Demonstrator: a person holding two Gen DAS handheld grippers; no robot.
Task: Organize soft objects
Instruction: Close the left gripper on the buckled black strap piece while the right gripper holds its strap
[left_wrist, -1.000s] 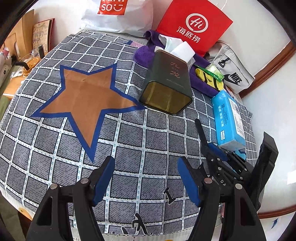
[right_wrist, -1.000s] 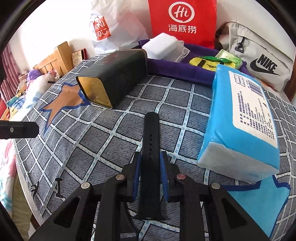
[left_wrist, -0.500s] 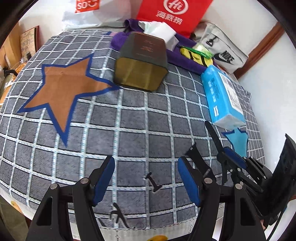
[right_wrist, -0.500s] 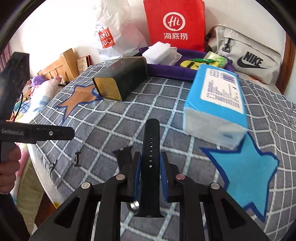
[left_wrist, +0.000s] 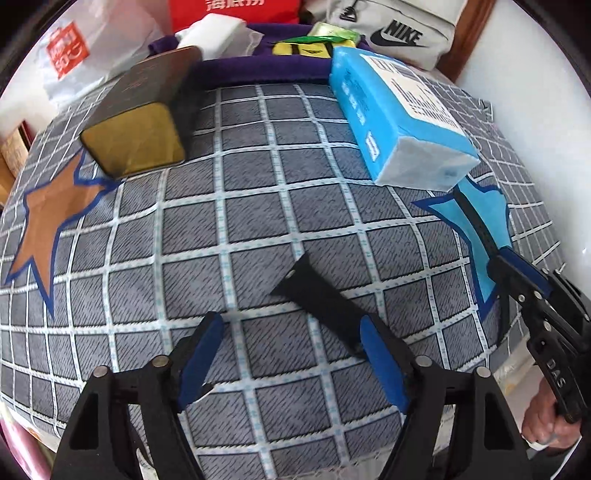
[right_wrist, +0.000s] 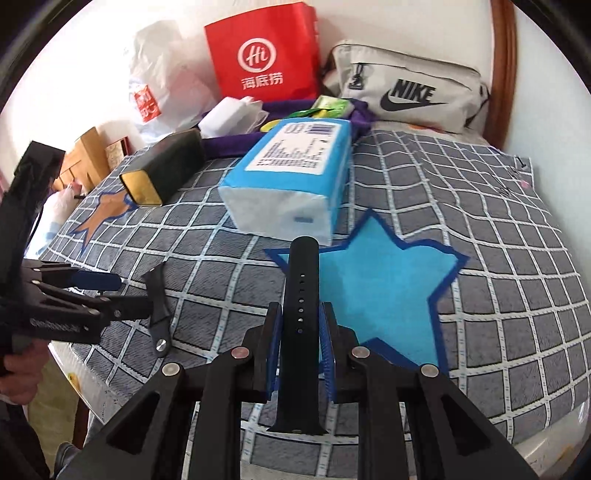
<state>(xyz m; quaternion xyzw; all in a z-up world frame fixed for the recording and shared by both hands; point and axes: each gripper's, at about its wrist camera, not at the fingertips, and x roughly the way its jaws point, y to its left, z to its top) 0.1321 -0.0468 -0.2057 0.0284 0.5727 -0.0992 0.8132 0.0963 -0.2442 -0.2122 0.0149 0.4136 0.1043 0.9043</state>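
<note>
Right wrist view: right gripper (right_wrist: 297, 328) is clamped on a long black strap w/ holes (right_wrist: 300, 295), pads pressing its sides, strap tip poking fwd over the edge of the blue star (right_wrist: 384, 291) printed on the checked bedspread (right_wrist: 517, 258). Left gripper (left_wrist: 291, 354) is empty, jaws opening wide, nothing pinched. Short black strap piece (left_wrist: 317, 299) lies flat on the bedspread, its near end between the left pads, running up-left away from them; right-hand pad looks close to or over that end, contact unclear. In the right wrist view that same piece (right_wrist: 158, 306) sits by the left gripper's tips, metal stud at its near end.

Step in hand, by judgement: one strap half already picked up, left side lining up to take the other. Next move prob. needs left gripper to drop lower, centre the piece betw. pads, then close across its width; flat thin rubber on soft cloth may be hard to get under.

Further out: blue tissue pack (left_wrist: 399, 122) just beyond the blue star, dark tin w/ gold end (left_wrist: 136, 129) by the orange star (left_wrist: 48, 221), purple cloth (left_wrist: 258, 70), red bag (right_wrist: 266, 55) and grey Nike pouch (right_wrist: 406, 88) at the back.
</note>
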